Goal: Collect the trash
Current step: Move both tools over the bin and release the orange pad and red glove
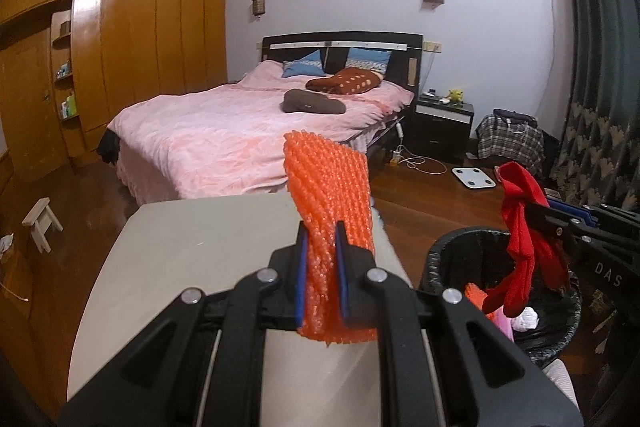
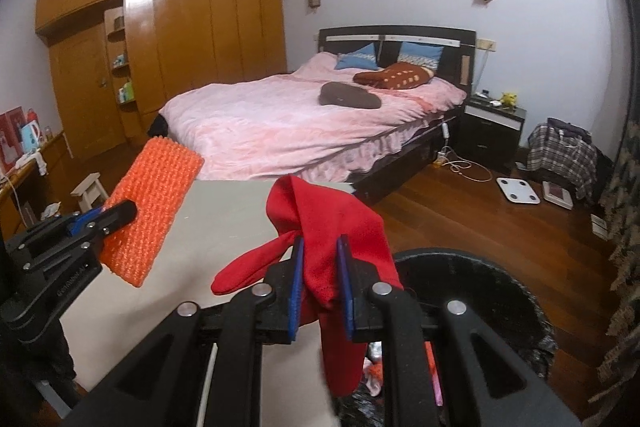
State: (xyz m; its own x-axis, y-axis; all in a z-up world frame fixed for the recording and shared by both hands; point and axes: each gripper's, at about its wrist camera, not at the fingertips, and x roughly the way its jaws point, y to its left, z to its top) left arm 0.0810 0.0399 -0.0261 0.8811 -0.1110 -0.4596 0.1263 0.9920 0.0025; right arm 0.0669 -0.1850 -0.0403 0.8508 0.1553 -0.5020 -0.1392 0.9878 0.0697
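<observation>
The right claw (image 2: 320, 247) is clamped on a red cloth (image 2: 320, 219) hanging at the rim of the black-lined trash bin (image 1: 460, 247), likely for dropping in, while the left claw (image 1: 322, 231) pinches an orange foam net (image 1: 328, 179) above the table (image 1: 200, 247).

My pale bench (image 1: 208, 267) lies bare in front of me. Beside it on the wooden floor (image 2: 480, 227) stands a black-lined bin (image 1: 560, 327); further off lie a white scale (image 1: 474, 177) and a small stool (image 1: 42, 223).
</observation>
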